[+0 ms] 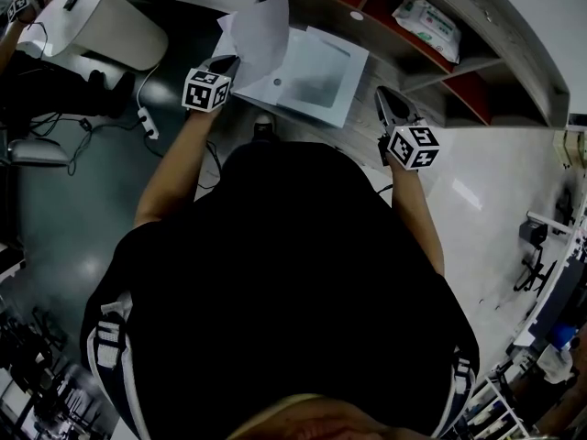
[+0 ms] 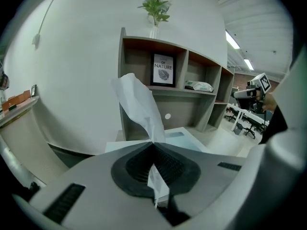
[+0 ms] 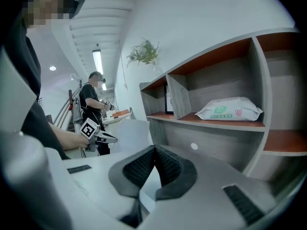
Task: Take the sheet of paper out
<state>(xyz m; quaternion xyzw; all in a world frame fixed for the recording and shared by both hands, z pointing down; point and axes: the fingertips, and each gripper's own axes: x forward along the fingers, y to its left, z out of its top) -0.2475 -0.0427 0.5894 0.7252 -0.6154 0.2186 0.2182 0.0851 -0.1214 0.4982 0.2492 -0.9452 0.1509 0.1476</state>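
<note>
A white sheet of paper (image 1: 258,31) stands up, slightly curled, from my left gripper (image 1: 228,63), which is shut on its lower edge. In the left gripper view the sheet (image 2: 136,102) rises from between the closed pads, and a strip of it shows below them. The sheet is lifted above a flat white box-like machine (image 1: 317,73) on the desk by the shelf. My right gripper (image 1: 384,96) hangs to the right of that machine. Its tips (image 3: 154,148) meet with nothing between them. In the right gripper view the sheet (image 3: 125,128) and my left gripper (image 3: 106,137) lie to the left.
A wood shelf unit (image 1: 459,81) stands behind the machine with a pack of wipes (image 3: 230,110), a framed print (image 2: 163,69) and a plant (image 2: 155,6) on top. A curved white counter (image 1: 110,21) is at the left, cables and a power strip (image 1: 147,122) on the floor. Another person (image 3: 91,99) stands far back.
</note>
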